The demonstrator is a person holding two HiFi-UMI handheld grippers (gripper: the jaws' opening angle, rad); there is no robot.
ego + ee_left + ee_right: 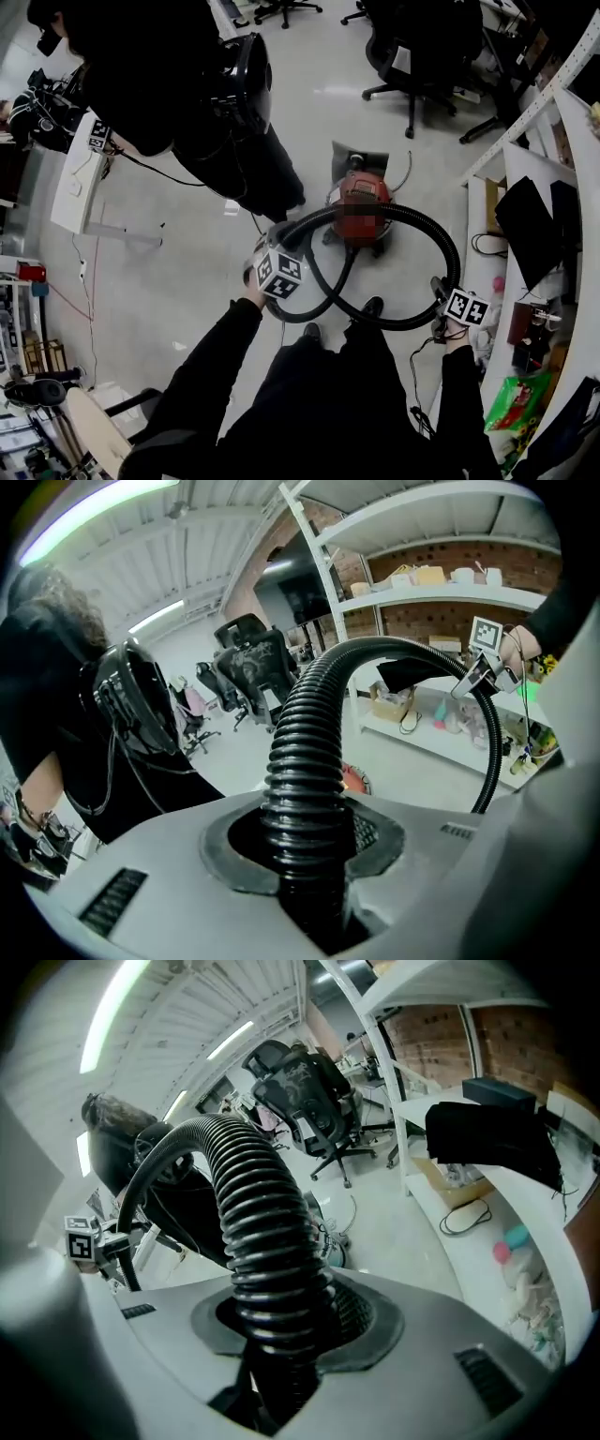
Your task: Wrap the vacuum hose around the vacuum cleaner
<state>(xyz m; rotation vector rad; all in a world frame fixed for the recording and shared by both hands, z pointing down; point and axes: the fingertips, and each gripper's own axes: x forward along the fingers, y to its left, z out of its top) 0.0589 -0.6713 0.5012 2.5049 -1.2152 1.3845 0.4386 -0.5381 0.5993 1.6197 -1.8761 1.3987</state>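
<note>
The person's two arms, in black sleeves, reach forward and down from the bottom of the head view. The left arm runs up from the lower left and the right arm keeps close along the right side. Each one angles its tool down toward the floor (169, 281).

The left hand-held gripper (277, 246) has its jaws only partly apart, pressed on either side of the black ribbed hose (427, 223). In its own view the hose (305, 761) rises straight out from between the jaws of the left hand-held gripper (305, 860) and bends away to the right. The right hand-held gripper (441, 295) has the same kind of hold, its jaws set a little apart and clamped on another stretch. In its own view the hose (262, 1241) climbs out of the right hand-held gripper (281, 1340) and curls over to the left.

Between the two holds the hose makes one wide arch. Lower loops sag back toward the person's shoes (373, 307) and cross there.

The red vacuum cleaner (361, 208) stands on the floor ahead of both tools — to the right of the left one and to the left of the right one. The arch passes over and around it.

Beyond the left hand-held gripper stands another person (178, 84) in black. White shelves (530, 272) run just beside the right one, and an office chair (412, 47) sits well beyond the vacuum cleaner.
</note>
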